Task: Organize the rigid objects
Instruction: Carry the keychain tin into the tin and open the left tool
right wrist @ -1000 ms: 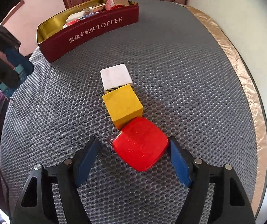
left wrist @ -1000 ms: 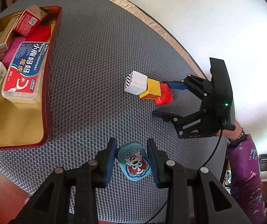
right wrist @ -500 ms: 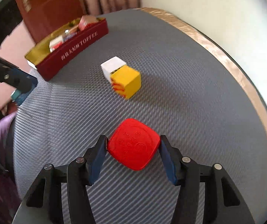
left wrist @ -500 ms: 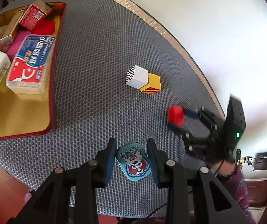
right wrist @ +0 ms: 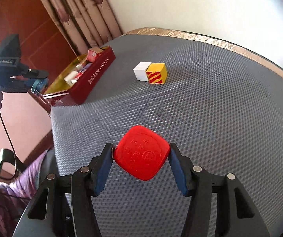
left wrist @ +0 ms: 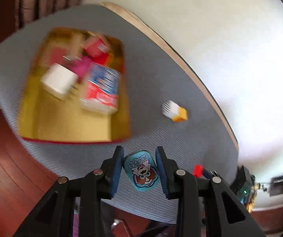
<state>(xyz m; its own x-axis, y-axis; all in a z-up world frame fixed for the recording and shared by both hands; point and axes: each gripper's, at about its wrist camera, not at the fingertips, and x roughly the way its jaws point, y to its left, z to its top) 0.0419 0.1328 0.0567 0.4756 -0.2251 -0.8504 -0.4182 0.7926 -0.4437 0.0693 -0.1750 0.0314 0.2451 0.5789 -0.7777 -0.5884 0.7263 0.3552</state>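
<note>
My left gripper (left wrist: 139, 169) is shut on a blue cartoon tin (left wrist: 140, 174), held in the air just short of the open toffee tin's (left wrist: 62, 124) near wall. My right gripper (right wrist: 141, 152) is shut on a red rounded square box (right wrist: 142, 152), lifted above the grey mat. A white cube (right wrist: 141, 72) and a yellow cube with red stripes (right wrist: 157, 73) sit touching on the mat beyond it. In the right wrist view the left gripper (right wrist: 36, 79) hovers left of the toffee tin (right wrist: 94, 77). The left wrist view is blurred.
The gold-lined toffee tin holds several items: a white block (left wrist: 59, 81), a blue and red packet (left wrist: 102, 86), red boxes (left wrist: 96, 48). The round table's gold edge (right wrist: 230, 43) runs close to a white wall. Curtains and a wooden door stand behind. A person's sleeve (right wrist: 24, 177) shows at lower left.
My right gripper closed on the red box, lifted it away from the yellow cube and rolled. My left gripper rose and swung with the blue tin toward the toffee tin.
</note>
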